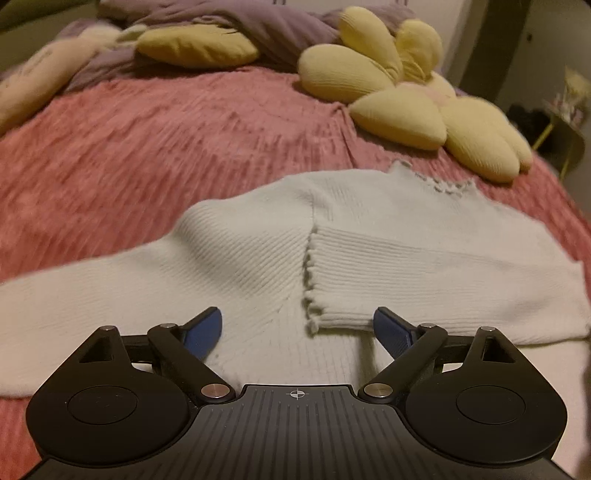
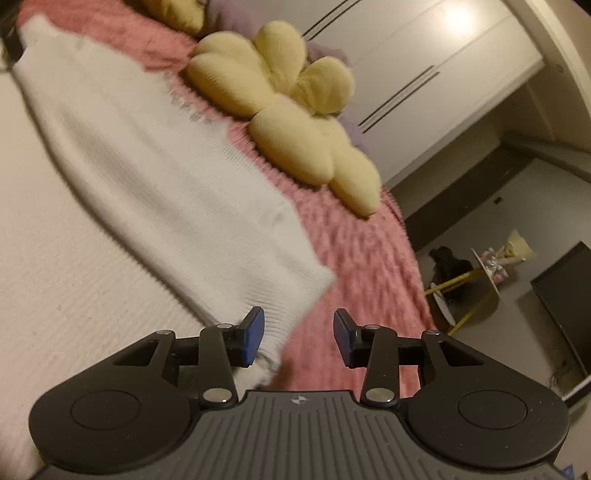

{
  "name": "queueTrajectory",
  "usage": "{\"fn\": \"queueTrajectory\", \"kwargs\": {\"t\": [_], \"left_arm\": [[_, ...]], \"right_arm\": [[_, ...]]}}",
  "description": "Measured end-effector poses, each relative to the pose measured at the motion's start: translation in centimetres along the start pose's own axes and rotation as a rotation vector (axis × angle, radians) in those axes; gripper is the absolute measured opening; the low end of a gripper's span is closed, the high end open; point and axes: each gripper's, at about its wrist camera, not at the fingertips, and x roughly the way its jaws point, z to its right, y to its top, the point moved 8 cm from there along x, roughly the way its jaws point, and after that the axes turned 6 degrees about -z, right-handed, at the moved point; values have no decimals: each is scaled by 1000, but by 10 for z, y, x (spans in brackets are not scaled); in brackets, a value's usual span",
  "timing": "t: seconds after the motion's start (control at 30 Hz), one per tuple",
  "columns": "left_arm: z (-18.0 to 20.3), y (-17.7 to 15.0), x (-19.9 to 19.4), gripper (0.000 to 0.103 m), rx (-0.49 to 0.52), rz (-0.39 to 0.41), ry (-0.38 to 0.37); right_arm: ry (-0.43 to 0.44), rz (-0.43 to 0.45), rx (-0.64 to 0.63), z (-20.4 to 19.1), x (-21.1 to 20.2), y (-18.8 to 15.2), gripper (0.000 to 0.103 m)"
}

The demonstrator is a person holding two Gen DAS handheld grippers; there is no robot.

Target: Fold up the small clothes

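A white ribbed knit sweater [image 1: 369, 221] lies flat on the pink bedspread [image 1: 147, 140]. One sleeve is folded across its body, and the frilled cuff [image 1: 312, 295] ends near the middle. My left gripper [image 1: 297, 328] hovers just over that cuff, open wide, with the blue pads [image 1: 205, 332] clear of the cloth on both sides. In the right wrist view the sweater [image 2: 166, 192] runs diagonally. My right gripper [image 2: 299, 336] is open at its lower corner [image 2: 295, 295]. Its left pad [image 2: 255, 338] lies against the sweater's edge, and the other is over bare bedspread [image 2: 354, 258].
A yellow flower-shaped cushion [image 1: 406, 99] lies just beyond the sweater's collar. Purple bedding [image 1: 240, 18] and a cream pillow [image 1: 33, 77] sit at the head of the bed. Past the bed's edge stand a white wardrobe [image 2: 424, 55], a small yellow-legged side table [image 2: 480, 280] and a dark screen [image 2: 565, 302].
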Motion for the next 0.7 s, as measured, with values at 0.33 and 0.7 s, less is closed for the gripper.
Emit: {"fn": "queueTrajectory", "kwargs": {"t": [0.33, 0.7], "left_arm": [[-56, -25, -42, 97, -218, 56, -47], [-228, -83, -93, 100, -904, 315, -57]], "right_arm": [[-4, -37, -123, -39, 3, 5, 35], [214, -4, 99, -47, -70, 0, 64]]}}
